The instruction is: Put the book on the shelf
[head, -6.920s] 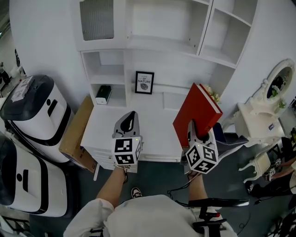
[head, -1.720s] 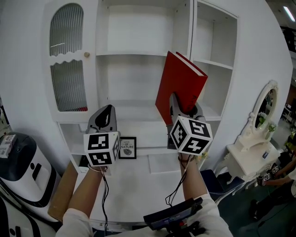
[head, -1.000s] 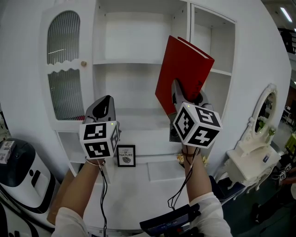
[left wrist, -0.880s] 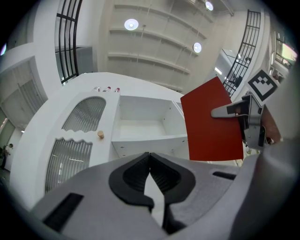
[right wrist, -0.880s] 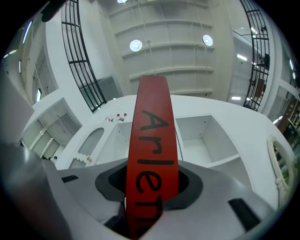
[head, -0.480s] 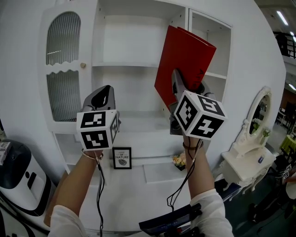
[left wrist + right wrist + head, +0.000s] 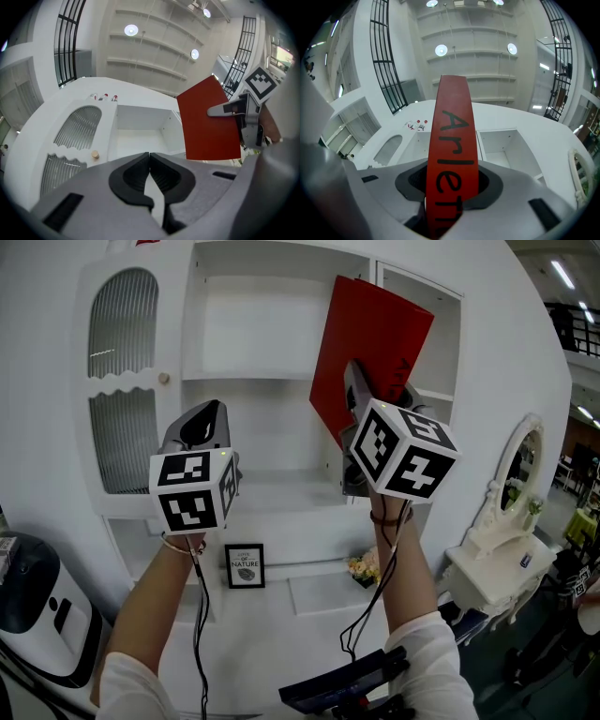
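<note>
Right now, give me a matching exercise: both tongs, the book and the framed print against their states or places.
Column A
1. left tongs
2. right tongs
3. red book
4. framed print

Column B
a. standing low, below the open shelves
b. shut, nothing between them
c. clamped on the book
d. held up in front of the open shelves

Pairs: 1-b, 2-c, 3-d, 4-a

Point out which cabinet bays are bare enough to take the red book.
Top centre bay, right of the ribbed door: bare. The bay below it: bare too. The right column is partly hidden behind the red book. Crowded: the low niche with the framed picture and flowers.
</note>
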`<state>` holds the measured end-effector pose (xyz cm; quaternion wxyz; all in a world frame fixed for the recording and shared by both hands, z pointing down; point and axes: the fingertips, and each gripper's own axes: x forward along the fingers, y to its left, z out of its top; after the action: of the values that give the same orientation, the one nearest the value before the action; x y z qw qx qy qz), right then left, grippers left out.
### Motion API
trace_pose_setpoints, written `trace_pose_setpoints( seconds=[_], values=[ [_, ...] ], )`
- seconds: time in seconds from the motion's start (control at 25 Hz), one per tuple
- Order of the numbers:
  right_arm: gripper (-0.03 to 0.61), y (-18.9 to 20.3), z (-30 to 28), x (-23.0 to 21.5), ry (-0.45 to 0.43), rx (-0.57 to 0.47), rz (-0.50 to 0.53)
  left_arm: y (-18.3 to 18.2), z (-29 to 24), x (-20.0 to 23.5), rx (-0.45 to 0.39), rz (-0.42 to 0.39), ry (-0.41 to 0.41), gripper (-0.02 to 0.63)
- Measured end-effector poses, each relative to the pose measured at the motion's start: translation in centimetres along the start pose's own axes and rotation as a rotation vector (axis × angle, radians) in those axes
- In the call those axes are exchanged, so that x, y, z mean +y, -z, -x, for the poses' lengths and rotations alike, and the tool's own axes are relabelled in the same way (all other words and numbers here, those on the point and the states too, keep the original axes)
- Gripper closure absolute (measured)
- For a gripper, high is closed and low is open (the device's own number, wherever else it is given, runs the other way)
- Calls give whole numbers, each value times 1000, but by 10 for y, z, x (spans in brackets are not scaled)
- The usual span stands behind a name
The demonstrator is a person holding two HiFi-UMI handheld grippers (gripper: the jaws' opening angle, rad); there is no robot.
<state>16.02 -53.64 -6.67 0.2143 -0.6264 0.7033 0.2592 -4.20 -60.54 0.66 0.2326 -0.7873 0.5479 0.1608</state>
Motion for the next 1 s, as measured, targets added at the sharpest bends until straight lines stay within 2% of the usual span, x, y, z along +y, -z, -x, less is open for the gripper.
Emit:
trace_pose_setpoints(
  seconds=[0.52,1.0],
  values=[
    [401,-25,-23,5,10,-54,12,-9,-23,10,-24,-5,14,604],
    [400,-35,-56,-7,40,-52,27,-19,-43,16,-25,-15,19,604]
  ],
)
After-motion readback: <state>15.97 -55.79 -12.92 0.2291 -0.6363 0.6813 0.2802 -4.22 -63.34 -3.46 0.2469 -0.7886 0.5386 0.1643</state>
